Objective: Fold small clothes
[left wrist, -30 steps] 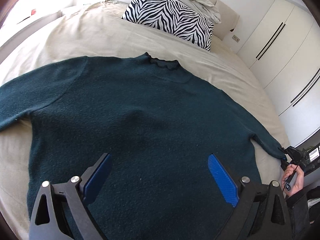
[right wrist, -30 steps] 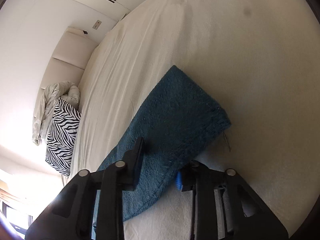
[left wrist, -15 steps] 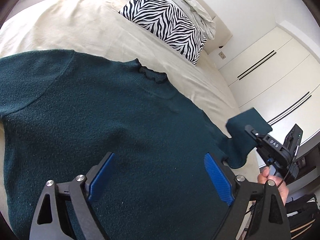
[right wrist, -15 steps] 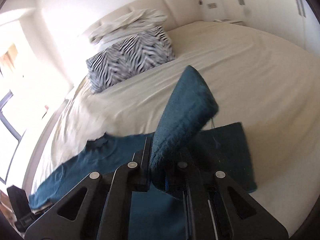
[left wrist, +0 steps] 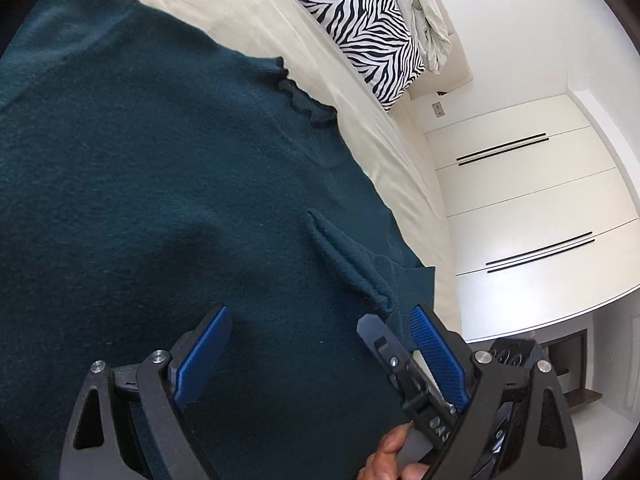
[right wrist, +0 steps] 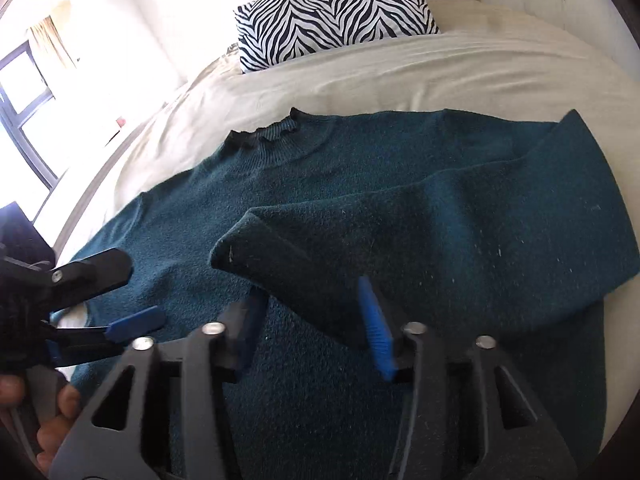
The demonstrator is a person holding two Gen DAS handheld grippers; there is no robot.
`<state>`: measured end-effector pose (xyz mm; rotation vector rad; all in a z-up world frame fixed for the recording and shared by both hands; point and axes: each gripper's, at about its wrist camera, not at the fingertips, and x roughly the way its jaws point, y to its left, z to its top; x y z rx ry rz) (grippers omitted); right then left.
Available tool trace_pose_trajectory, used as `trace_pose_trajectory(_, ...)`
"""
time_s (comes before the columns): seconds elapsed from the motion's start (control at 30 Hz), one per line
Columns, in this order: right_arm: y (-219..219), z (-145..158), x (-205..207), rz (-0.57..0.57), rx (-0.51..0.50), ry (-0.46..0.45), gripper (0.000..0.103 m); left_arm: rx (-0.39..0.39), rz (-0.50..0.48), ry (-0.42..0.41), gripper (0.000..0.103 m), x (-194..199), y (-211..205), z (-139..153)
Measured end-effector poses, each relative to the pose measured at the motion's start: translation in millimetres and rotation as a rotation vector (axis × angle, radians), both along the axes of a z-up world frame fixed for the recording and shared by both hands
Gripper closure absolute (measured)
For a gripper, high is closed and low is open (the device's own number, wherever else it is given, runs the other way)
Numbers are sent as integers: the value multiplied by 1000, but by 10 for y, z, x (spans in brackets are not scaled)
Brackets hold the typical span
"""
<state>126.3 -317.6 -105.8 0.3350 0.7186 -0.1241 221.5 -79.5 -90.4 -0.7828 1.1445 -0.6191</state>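
While spread chest-up across the bed [right wrist: 400,68], dark teal sweater [left wrist: 160,184] with neckline toward the zebra pillow [right wrist: 332,12], long axis running left to right. Left sleeve out of clear view, beyond the left gripper [left wrist: 320,356], which hovers over the near body with fingers wide, holding nothing. Right sleeve [right wrist: 400,224] already laid across the chest, cuff [right wrist: 236,248] pointing left, just beyond the right gripper [right wrist: 312,320]. Fingers there parted, straddling the sleeve but not clamping it. Likely next: left sleeve, nearer the left hand.
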Motion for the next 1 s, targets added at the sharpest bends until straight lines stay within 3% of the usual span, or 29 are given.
trace_pose_trajectory(0.13,-60,-21,-148,-15,22,-17,34,6,-54,34,10,168,-331,-118)
trace_pose_trajectory(0.23,-169,-18,-323,-23,115,-53,34,39,-49,26,12,232,-456,-105)
trace_pose_trajectory(0.27,-233,-30,-382,-32,155,-64,34,53,-55,21,19,252,-496,-86)
trace_pose_trajectory(0.3,-308,-42,-444,-42,201,-80,34,77,-65,20,39,273,-538,-72)
trace_pose_trajectory(0.33,-406,-72,-520,-51,262,-107,34,107,-76,24,51,291,-578,-68)
trace_pose_trajectory(0.4,-616,-139,-661,-100,368,-150,34,137,-103,25,93,308,-633,-56)
trace_pose_trajectory(0.57,-1114,-282,-1017,-215,587,-264,34,181,-120,-57,94,309,-590,129)
trace_pose_trajectory(0.7,-1317,-265,-1141,-242,650,-305,34,198,-48,-136,95,417,-315,305)
trace_pose_trajectory(0.83,-1471,-322,-1176,-274,729,-314,34,219,16,-142,94,548,6,269)
trace_pose_trajectory(1.0,-1666,-385,-1181,-316,928,-355,34,253,77,-131,95,664,268,145)
